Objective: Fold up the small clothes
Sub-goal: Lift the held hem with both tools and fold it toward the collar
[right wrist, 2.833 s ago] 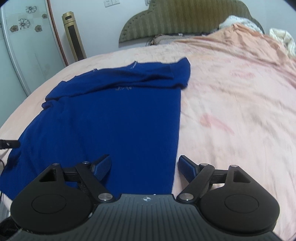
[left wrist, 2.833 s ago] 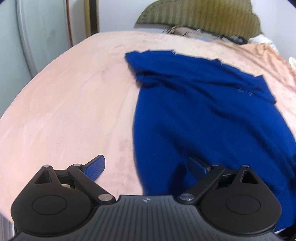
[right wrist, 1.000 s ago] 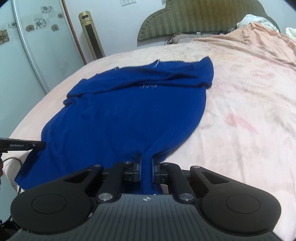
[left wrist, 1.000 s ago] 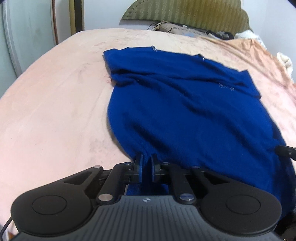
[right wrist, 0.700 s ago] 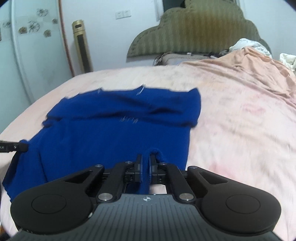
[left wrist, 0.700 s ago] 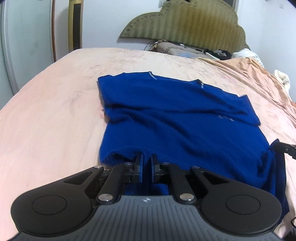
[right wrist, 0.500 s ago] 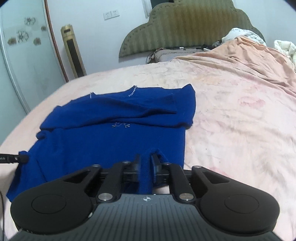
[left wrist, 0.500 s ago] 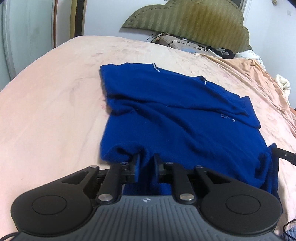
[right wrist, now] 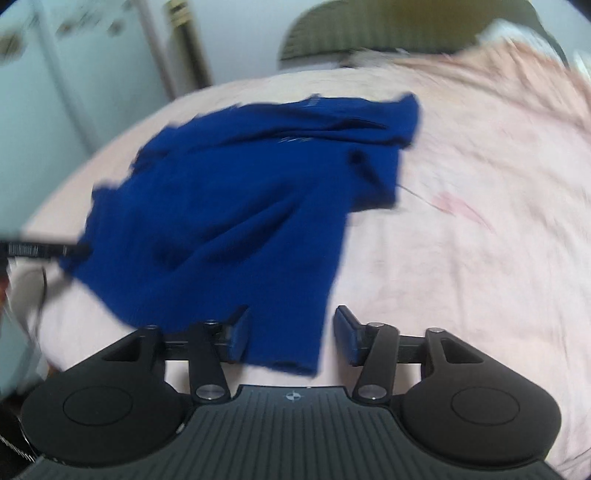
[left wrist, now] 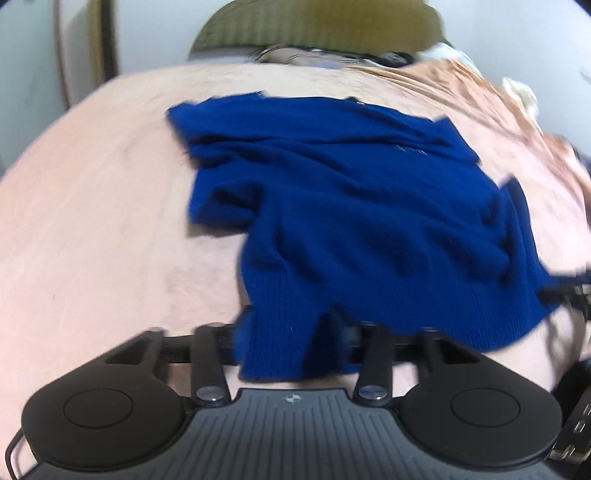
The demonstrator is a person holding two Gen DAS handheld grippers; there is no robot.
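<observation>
On the pink bed (left wrist: 92, 229) lies the blue shirt (left wrist: 369, 206), rumpled, its near hem drooping toward both cameras; the left gripper (left wrist: 291, 332) has its jaws parted, hem cloth draped over and between them, one finger hidden; the right gripper (right wrist: 291, 336) has its jaws spread, a hem corner hanging loose between the pads (right wrist: 347, 338), unpinched; both views are blurred; a green headboard (right wrist: 406, 26) stands beyond.
</observation>
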